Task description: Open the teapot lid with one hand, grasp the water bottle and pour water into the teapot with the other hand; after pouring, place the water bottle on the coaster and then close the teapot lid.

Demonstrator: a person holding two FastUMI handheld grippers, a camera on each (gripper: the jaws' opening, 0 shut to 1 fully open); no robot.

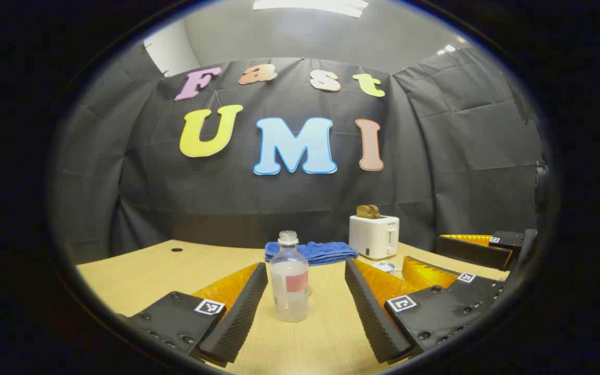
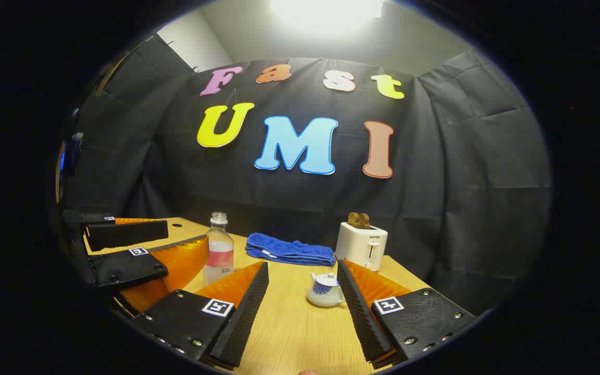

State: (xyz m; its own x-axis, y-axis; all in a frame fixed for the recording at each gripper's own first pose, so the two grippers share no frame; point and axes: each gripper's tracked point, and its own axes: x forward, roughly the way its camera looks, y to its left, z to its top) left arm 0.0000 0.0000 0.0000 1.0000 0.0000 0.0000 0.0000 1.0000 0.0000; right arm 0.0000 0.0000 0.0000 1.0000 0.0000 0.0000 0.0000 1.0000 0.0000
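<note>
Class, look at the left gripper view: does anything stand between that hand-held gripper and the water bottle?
Nothing visible does. The water bottle stands upright ahead between the open fingers of the left hand-held gripper, with bare table before it.

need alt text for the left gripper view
An uncapped water bottle stands on a wooden table between the open left tool. Behind it lie a blue towel and a white toaster; the right tool shows at right.

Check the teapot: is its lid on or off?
On. In the right gripper view the teapot sits on the table with its lid seated on top.
</note>
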